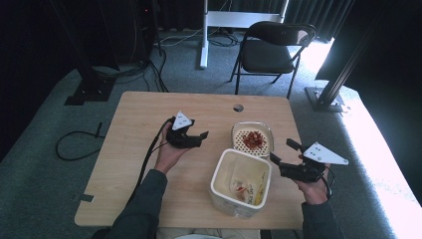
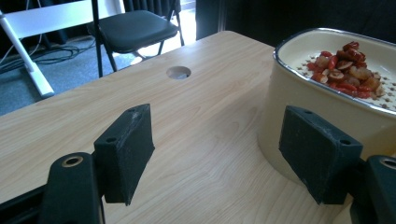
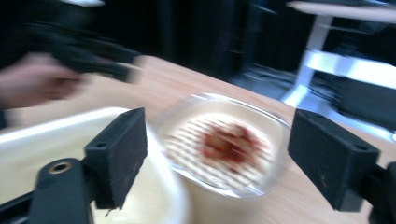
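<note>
Your right gripper view is smeared by motion blur, so the perforated dish and the red heap on it read only as soft shapes there, and your left hand with its tool is a dark streak at the upper left. In your left gripper view the same dish is cut off at the right edge, and its near wall is partly covered by the right-hand jaw pad. In the high view the front of the wooden table runs under your sleeves and out of the bottom.

Take the round cable hole in the table as your mark. The cream dish with the metal rim sits just on your side of that hole, slightly to the right. It holds a small pile of red pieces on a perforated insert; what they are cannot be made out beyond red and brownish chunks. Nearer you again from the hole, touching or almost touching the dish, stands a taller cream tub, open, with a crumpled wrapper or scraps at its bottom.

Your left gripper hovers left of the dish, its jaws spread wide with nothing between them. Your right gripper is at the tub's right side, jaws likewise apart and empty. A folding chair stands beyond the hole, off the table.
</note>
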### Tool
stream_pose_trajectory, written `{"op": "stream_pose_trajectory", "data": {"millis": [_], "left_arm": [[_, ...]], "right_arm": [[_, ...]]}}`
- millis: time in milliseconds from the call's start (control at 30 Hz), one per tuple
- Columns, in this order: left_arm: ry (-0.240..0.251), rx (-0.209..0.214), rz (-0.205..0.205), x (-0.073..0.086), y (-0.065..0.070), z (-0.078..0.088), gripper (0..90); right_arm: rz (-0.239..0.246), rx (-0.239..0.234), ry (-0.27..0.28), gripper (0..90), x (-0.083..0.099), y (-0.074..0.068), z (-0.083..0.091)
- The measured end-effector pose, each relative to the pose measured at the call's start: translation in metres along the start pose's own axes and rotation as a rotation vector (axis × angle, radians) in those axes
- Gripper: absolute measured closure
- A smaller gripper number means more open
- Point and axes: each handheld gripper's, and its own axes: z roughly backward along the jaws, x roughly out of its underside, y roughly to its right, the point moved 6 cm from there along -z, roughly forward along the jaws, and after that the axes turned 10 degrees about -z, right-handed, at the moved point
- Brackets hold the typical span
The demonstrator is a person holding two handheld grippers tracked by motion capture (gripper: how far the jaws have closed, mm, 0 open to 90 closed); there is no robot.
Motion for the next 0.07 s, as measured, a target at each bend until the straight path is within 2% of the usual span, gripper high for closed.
{"op": "stream_pose_trajectory", "data": {"millis": [33, 67], "left_arm": [[0.000, -0.005, -0.001, 0.0010, -0.0016, 0.0015, 26.6], [0.000, -0.005, -0.001, 0.0010, -0.0016, 0.0015, 26.6]], "right_arm": [[-0.022, 0.060, -0.003, 22.7, 0.0058, 0.0100, -0.0019], [-0.022, 0.060, -0.003, 22.7, 0.0058, 0.0100, -0.0019]]}}
